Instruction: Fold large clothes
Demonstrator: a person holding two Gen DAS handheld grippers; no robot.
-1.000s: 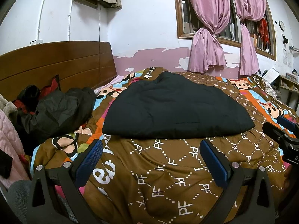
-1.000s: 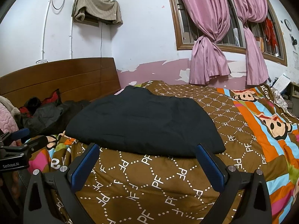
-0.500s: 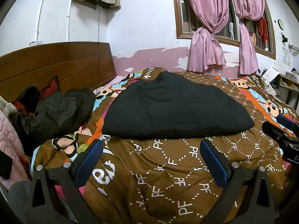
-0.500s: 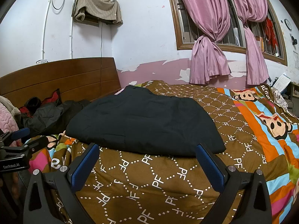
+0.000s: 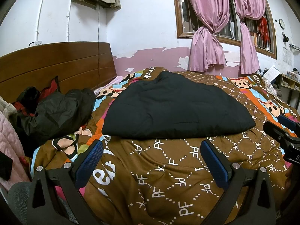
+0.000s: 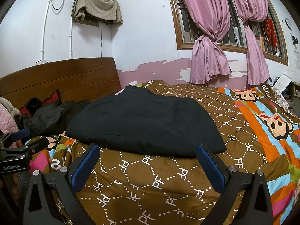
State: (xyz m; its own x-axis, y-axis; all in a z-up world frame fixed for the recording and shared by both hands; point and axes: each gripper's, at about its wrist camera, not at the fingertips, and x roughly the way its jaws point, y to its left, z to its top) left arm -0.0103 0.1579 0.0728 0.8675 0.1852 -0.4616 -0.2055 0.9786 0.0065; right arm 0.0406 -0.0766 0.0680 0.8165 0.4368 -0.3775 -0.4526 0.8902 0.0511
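Brown patterned quilt bears black garment; wooden headboard behind.

A plain black folded garment lies on a brown bedspread patterned with white dotted diamonds, "PF" letters, and orange, blue and cartoon-monkey stripes. Pink curtains; blue-padded fingers.

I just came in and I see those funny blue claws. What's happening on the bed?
A person is holding two grippers and working on folding big clothes. A black padded garment lies flat on the brown patterned quilt, already in a neat folded shape. The left gripper and the right gripper are both open and hold nothing, hovering just short of the garment's near edge. A crumpled dark jacket sits in a heap by the wooden headboard.
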